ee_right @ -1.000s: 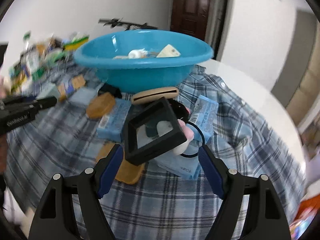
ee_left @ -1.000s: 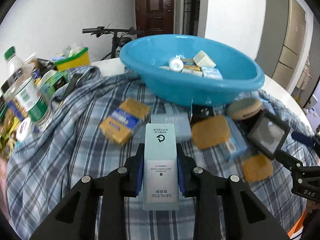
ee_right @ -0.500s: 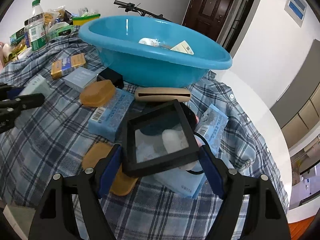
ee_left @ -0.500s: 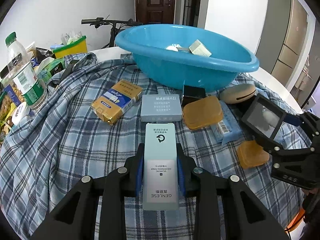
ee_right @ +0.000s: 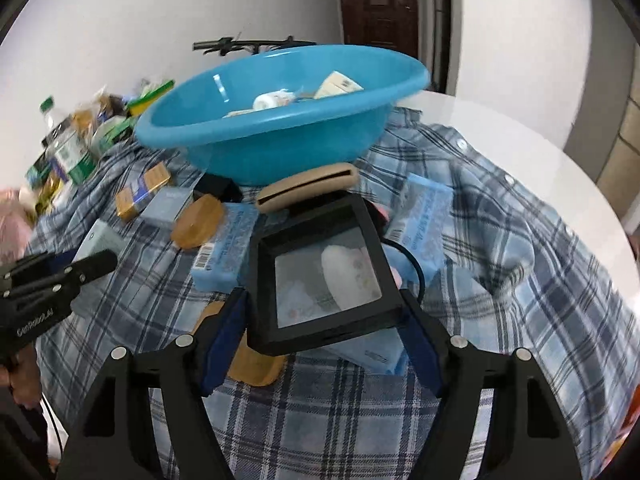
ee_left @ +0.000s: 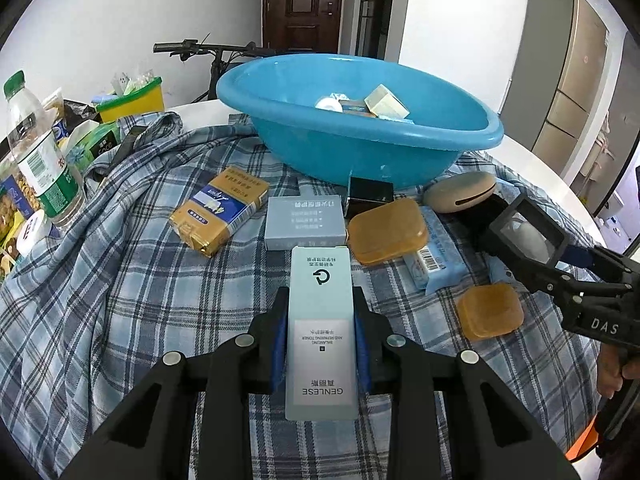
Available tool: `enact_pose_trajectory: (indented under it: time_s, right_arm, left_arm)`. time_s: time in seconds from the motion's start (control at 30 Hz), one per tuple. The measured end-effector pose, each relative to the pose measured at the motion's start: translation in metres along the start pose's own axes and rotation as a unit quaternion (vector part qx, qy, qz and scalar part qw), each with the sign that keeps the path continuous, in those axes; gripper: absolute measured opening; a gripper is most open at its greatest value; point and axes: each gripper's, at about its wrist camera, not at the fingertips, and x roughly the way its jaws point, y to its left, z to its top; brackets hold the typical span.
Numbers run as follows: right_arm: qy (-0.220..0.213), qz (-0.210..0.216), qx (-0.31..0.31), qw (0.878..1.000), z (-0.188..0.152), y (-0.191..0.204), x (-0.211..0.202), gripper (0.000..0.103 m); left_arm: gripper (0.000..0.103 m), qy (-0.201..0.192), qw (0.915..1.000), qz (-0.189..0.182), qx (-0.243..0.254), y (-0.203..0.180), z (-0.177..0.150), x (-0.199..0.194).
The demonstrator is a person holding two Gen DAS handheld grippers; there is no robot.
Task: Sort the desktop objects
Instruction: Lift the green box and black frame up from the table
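My left gripper [ee_left: 320, 344] is shut on a pale green toner box [ee_left: 320, 320], held above the plaid cloth. My right gripper [ee_right: 324, 320] is shut on a black-framed clear display case [ee_right: 324, 272], also seen in the left wrist view [ee_left: 524, 236]. A blue basin [ee_left: 360, 136] with several small items inside stands at the back of the table, and it also shows in the right wrist view [ee_right: 280, 120]. Between basin and grippers lie a gold-and-blue box [ee_left: 220, 208], a grey box [ee_left: 306, 222], two amber cases [ee_left: 386, 230], a blue packet [ee_left: 436, 260] and a beige case [ee_left: 460, 192].
A water bottle [ee_left: 40, 152], snack packs and a yellow-green tub [ee_left: 132, 100] crowd the left edge. A bicycle [ee_left: 208, 50] and a dark door stand behind. The white round table edge [ee_right: 560, 160] curves at the right. More blue packets [ee_right: 424, 216] lie near the right gripper.
Both grippers keep their holds. The left view has pulled back and levelled off. The right gripper has swung, with its view now turned more to the left and tilted.
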Motion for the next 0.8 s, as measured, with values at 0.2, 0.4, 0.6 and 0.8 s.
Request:
enact_pose_trajectory:
  time_s: [0.2,0.4,0.6,0.8]
  right_arm:
    - [-0.017,-0.021,0.041,0.999,-0.003,-0.016,0.007,0.072]
    - [-0.018,-0.053,-0.016,0.998,-0.004,-0.003,0.011,0.079]
    - [-0.027,-0.133,-0.117,0.984,-0.001,0.024,0.016,0.080]
    - [-0.015,-0.138,-0.123,0.983,0.002,0.027,0.027,0.076]
  left_arm:
    - [0.030,0.001,1.0000,-0.001,0.001,-0.001,0.000,-0.001]
    - [0.030,0.001,1.0000,-0.001,0.001,-0.001,-0.001,-0.001]
    - [0.030,0.003,1.0000,-0.004,0.005,-0.003,-0.002,-0.001]
    - [0.030,0.004,1.0000,-0.003,0.003,-0.001,-0.003,-0.001]
